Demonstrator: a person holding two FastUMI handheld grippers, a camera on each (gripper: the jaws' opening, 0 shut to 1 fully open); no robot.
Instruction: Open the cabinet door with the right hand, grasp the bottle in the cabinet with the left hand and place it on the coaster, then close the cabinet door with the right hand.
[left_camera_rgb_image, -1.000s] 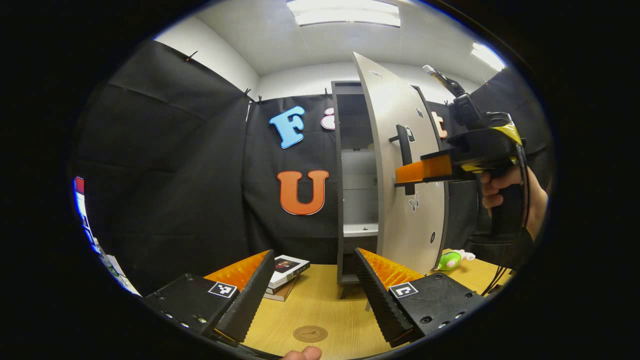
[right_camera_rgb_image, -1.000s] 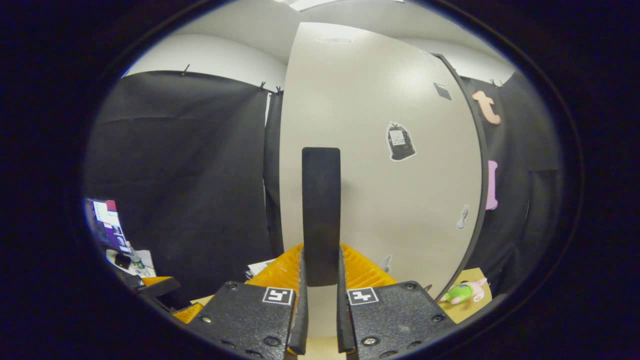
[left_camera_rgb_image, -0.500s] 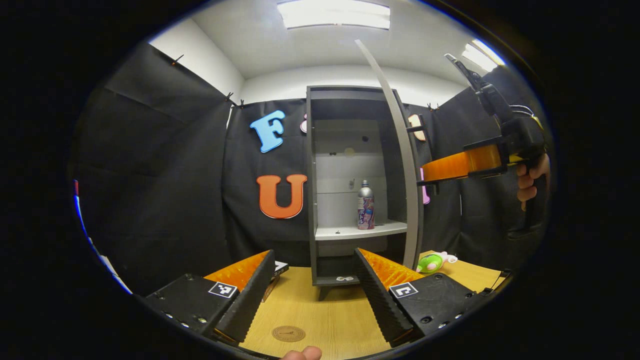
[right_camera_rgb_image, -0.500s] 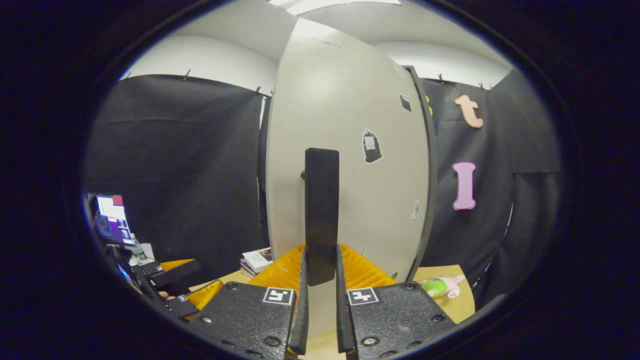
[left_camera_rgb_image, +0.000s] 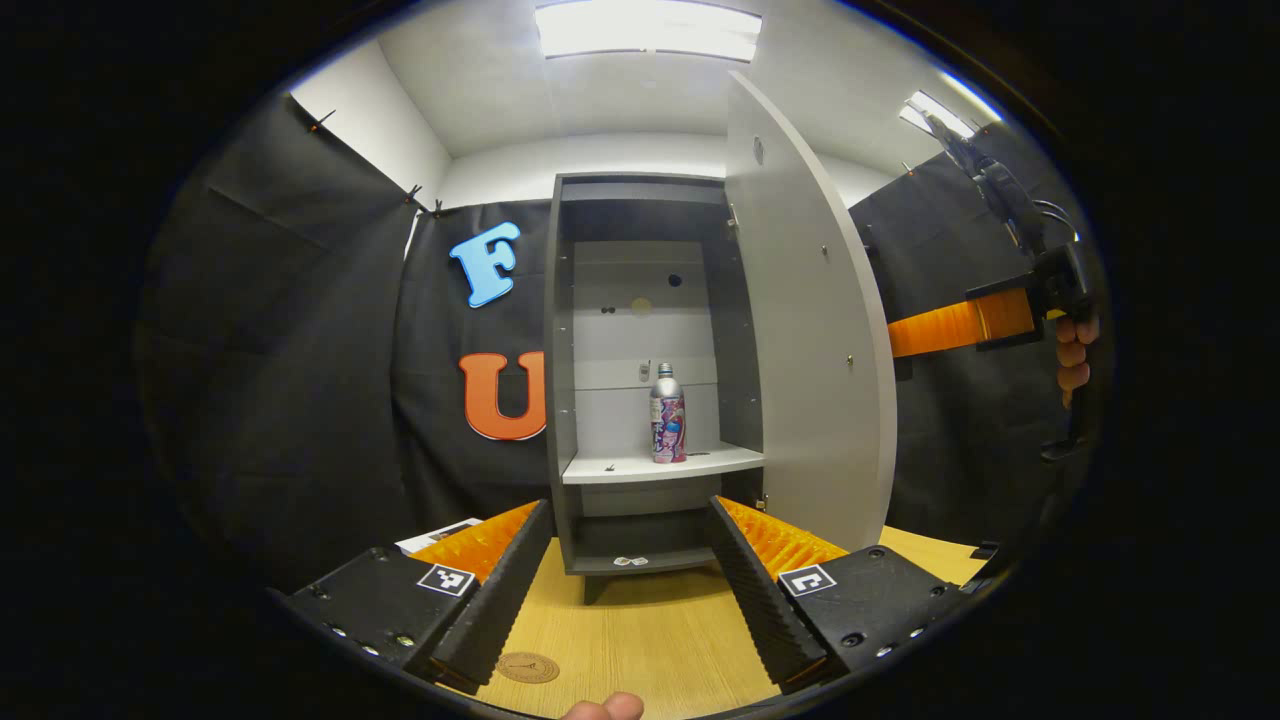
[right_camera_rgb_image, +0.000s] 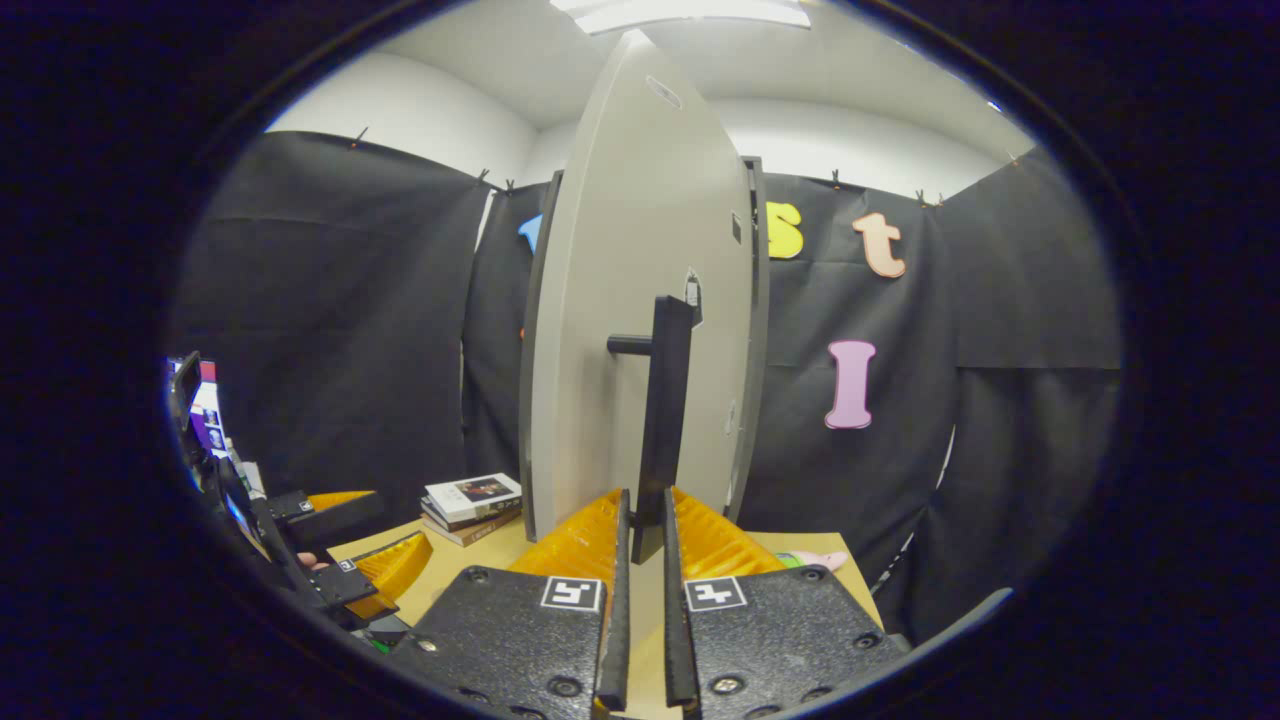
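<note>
**benchrat:** quick read on this one? The cabinet door (left_camera_rgb_image: 810, 330) stands wide open, and the right gripper (right_camera_rgb_image: 640, 535) has both fingers pinched on the lower end of the black door handle (right_camera_rgb_image: 668, 400). The left gripper (left_camera_rgb_image: 630, 560) is spread wide with nothing in it, low over the wooden table (left_camera_rgb_image: 640, 640).

**tinkerdan:** Yep, and the bottle (left_camera_rgb_image: 667, 415) is upright on the cabinet's middle shelf (left_camera_rgb_image: 650, 464), a bit right of centre, well apart from the left gripper. The coaster (left_camera_rgb_image: 527, 667) sits on the table just beside that gripper's left finger.

**benchrat:** How do you reckon it'll handle?

**tinkerdan:** Looks like a slim metal bottle with a printed wrap and a narrow capped neck. I'd guess stiff, not fragile, but smooth, so probably slippery against the ribbed pads. Can't tell if it's full, so weight is a coin flip. Tall with a narrow base, so it'd tip easily if nudged.

**benchrat:** So where to grab?

**tinkerdan:** Mid-body, on the straight part of the wrap, fingers either side and level. Not the neck, too thin and it'd swing. The shelf has room on both sides, though the cabinet's right wall (left_camera_rgb_image: 742, 340) is the nearer one, so I'd come in straight from the front.
</note>
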